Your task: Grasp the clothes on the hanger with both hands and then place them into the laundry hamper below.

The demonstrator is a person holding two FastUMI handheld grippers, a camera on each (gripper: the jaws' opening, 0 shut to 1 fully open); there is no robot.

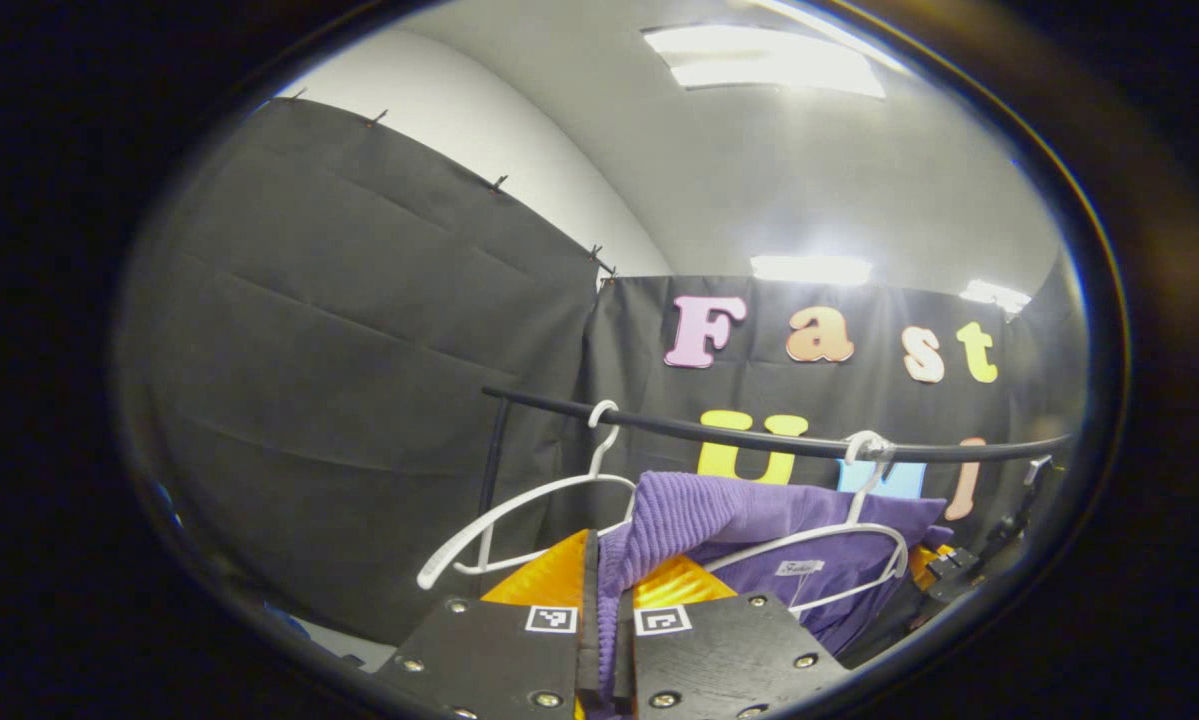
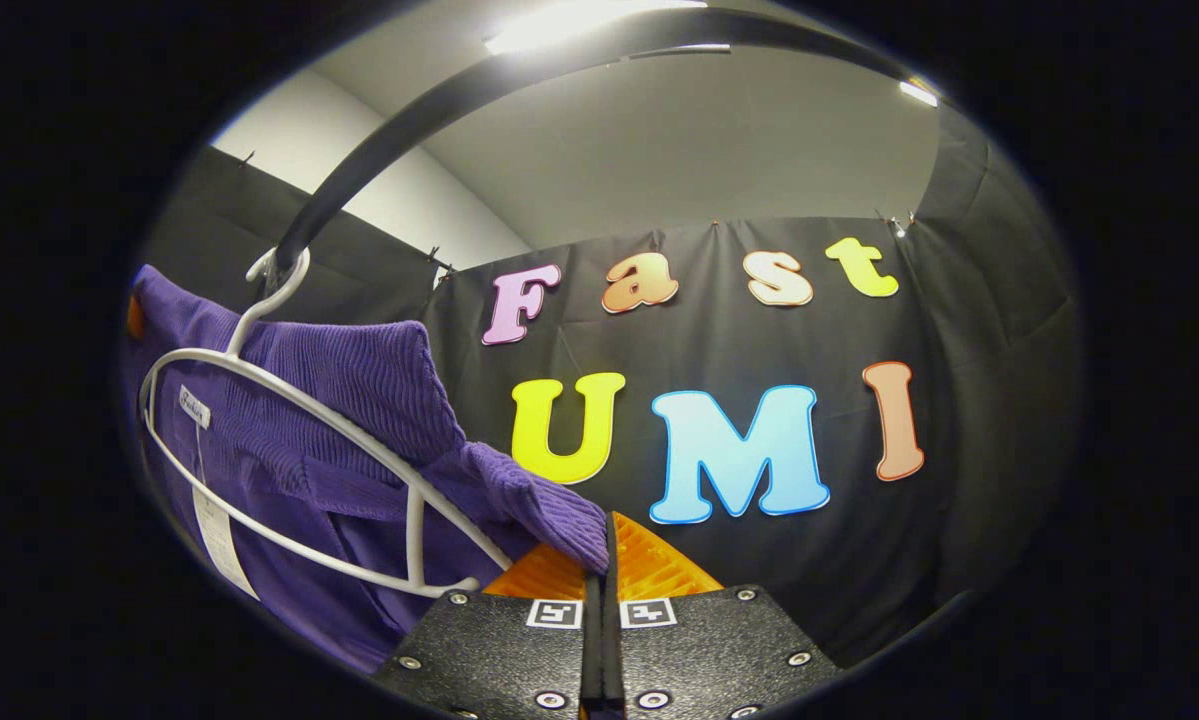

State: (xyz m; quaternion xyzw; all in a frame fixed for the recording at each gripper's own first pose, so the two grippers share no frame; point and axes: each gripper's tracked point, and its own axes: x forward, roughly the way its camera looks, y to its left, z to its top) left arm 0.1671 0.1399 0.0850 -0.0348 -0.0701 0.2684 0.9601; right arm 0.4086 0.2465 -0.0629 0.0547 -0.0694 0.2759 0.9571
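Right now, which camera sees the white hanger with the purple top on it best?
The right gripper view: the white hanger is big and close, looped over the purple top. The left gripper view shows it smaller and farther off, beside an empty hanger.

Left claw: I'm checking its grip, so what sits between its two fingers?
In the left gripper view, a fold of the purple garment is pinched between the left claw fingers, beside the white hanger.

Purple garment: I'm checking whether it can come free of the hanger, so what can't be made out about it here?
- Left gripper view: the left claw covers the purple garment where it is pinched.
- Right gripper view: the garment's lower part is cut off by the edge.
- Right gripper view: the white hanger has its far shoulder behind cloth.
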